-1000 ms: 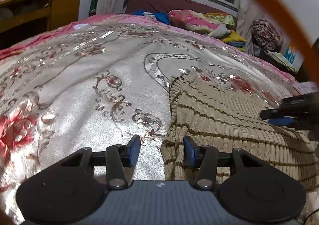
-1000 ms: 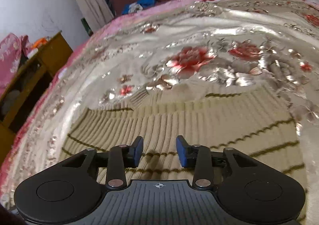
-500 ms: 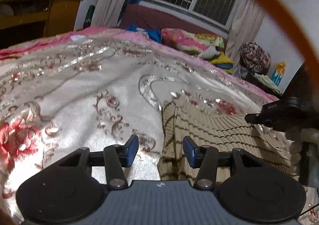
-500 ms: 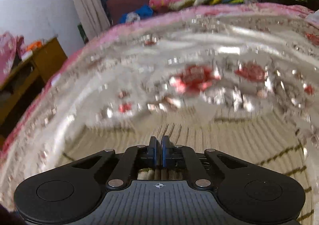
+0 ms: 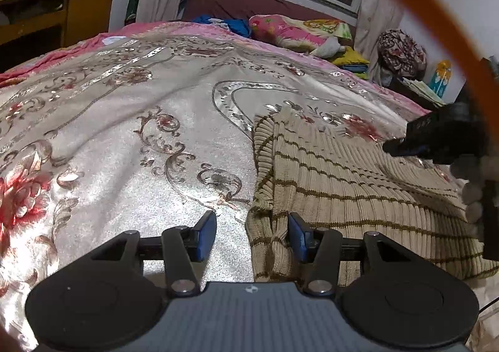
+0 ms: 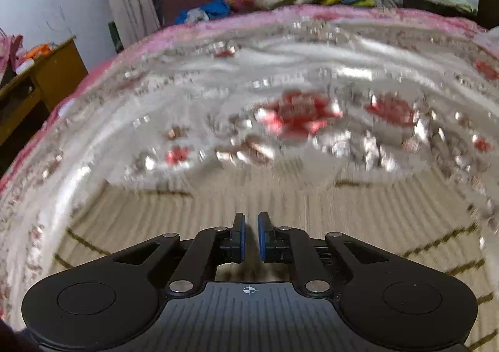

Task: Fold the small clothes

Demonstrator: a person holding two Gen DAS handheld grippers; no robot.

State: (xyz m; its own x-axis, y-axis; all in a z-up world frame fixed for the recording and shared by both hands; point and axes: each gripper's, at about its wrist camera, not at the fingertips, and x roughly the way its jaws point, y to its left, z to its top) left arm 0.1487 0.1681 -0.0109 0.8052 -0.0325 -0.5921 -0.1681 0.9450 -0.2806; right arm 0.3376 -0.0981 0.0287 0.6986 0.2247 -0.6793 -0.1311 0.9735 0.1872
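On the bedspread (image 5: pixel 131 139), toward its near right corner, we have the ribbed striped sweater (image 5: pixel 343 183) lying flat. Soft, light, stretchy knit; it'll drape and bunch, so we grab at hems and corners. Left gripper (image 5: pixel 252 235) hangs released astride its left edge. Right gripper (image 6: pixel 250 235) has just eased apart slightly, nearly clenched, no fabric visibly pinched.

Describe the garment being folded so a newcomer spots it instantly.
Start at the bedspread, shiny silver with red flowers and a pink border. On its near right side lies the sweater, flat. It is the only ribbed beige knit there, crossed by thin brown stripes.
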